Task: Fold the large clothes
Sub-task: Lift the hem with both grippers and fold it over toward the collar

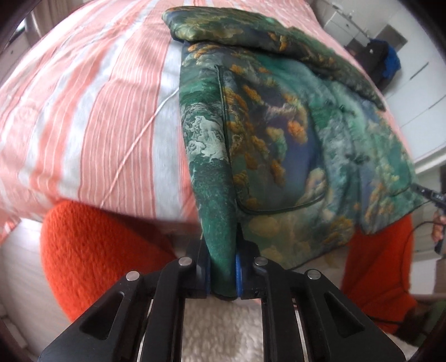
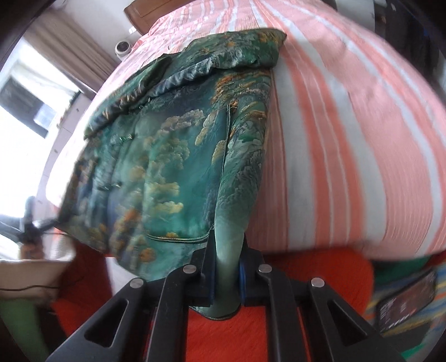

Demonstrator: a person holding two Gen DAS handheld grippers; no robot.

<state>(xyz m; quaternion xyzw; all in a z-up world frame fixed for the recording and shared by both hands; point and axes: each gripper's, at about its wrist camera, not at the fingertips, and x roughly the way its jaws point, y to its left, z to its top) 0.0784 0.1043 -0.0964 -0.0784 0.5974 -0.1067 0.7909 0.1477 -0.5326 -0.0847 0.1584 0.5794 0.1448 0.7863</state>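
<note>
In the left wrist view, the left gripper (image 1: 222, 274) sits at the bottom centre of the frame with its blue-padded fingers (image 1: 239, 271) pressed tight against a pinched fold of the green printed garment (image 1: 278, 133), so it is clamped on the cloth with no gap to spare. From that pinch the garment rises up the middle and right of the frame, spread over the pink-and-white striped bed (image 1: 92, 111), with a folded sleeve or upper part lying across its top edge near the upper centre. A piped pocket outline shows on the cloth right of centre. At the far right edge a dark tool tip, likely the other gripper, touches the garment's hem, though it is too small to read. In the right wrist view, the right gripper (image 2: 226, 278) is at the bottom centre, its fingers (image 2: 242, 275) likewise closed hard on a narrow gathered corner of the same garment (image 2: 167, 156), which spreads up and to the left across the striped bed (image 2: 348, 139). An orange knit fabric (image 2: 306, 275) fills the lower part of both views beneath the grippers. A window (image 2: 25, 105) glows at the left edge, and a wooden headboard (image 2: 145, 14) shows at the top.
</note>
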